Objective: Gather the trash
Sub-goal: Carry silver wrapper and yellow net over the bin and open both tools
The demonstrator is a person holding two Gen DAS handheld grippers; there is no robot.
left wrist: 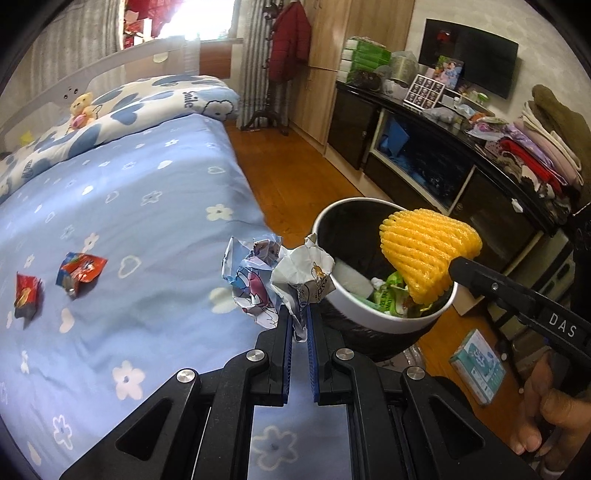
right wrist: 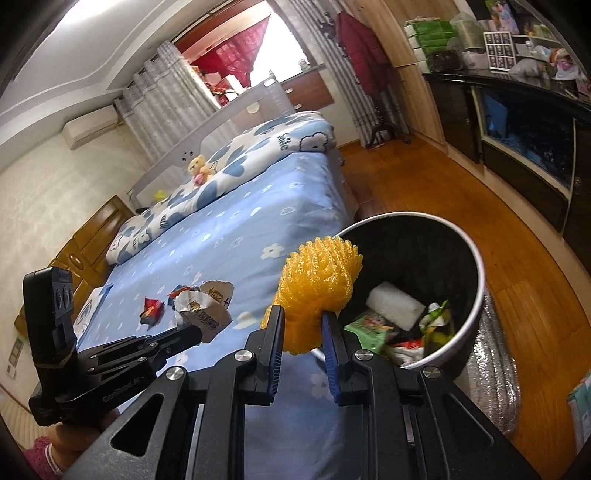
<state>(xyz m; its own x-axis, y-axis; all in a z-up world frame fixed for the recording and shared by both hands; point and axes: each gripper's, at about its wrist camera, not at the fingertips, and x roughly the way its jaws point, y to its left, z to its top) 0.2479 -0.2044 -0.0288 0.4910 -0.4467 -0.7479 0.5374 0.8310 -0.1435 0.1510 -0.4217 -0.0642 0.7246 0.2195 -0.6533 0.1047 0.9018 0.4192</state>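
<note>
Your left gripper pinches a crumpled wrapper beside the bin, your right gripper clamps yellow foam netting at its rim: release early and either could land on the bed.

The right gripper pinches a yellow foam net. Just beyond, a round black bin holds wrappers.

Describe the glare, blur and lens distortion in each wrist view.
Left wrist view: the window is blown out white; the bed edge and black cabinet bow strongly; the crumpled wrapper in the left tool stays sharp. Right wrist view: the window glares, the whole room tilts and curves; the yellow foam net is crisp.
</note>
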